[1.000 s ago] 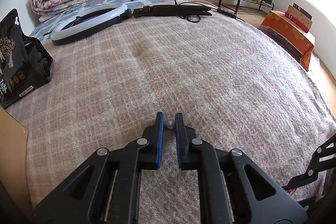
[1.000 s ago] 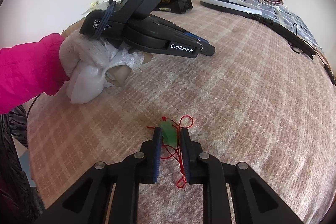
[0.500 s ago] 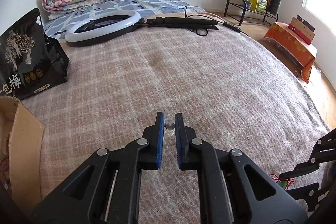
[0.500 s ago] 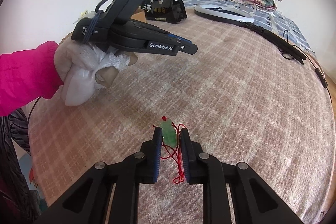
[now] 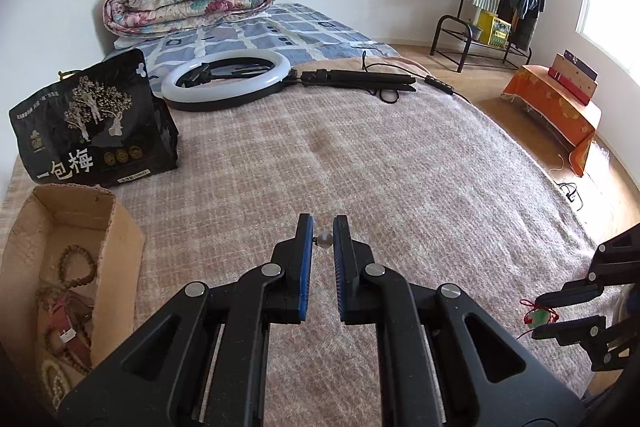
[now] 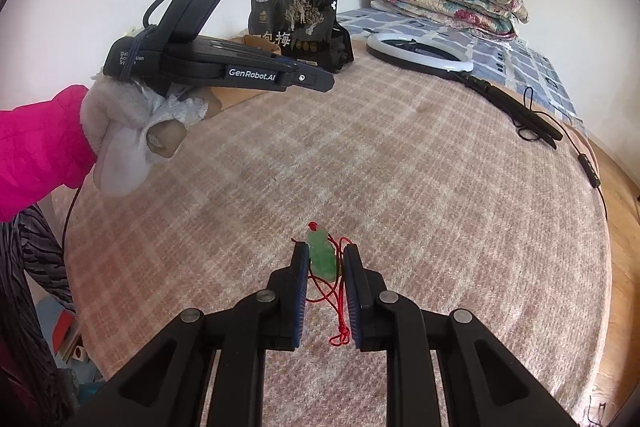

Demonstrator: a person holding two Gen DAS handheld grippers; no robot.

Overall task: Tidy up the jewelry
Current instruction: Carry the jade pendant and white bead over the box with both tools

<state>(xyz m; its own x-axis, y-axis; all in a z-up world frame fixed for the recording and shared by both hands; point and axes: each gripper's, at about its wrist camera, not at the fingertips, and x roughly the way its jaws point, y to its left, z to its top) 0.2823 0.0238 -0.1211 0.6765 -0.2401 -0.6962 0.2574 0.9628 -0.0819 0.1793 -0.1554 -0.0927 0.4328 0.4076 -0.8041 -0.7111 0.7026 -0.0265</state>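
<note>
Left gripper pinches a tiny pearl stud, right gripper clamps a green jade pendant; the stud could slip before reaching the far-left cardboard box

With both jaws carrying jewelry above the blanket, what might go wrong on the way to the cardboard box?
1. The small pearl earring is pinched only near the tips of the left gripper; it may slip out and get lost in the blanket.
2. The red cord dangles below the green pendant in the right gripper and might snag on the cardboard box rim.
</note>
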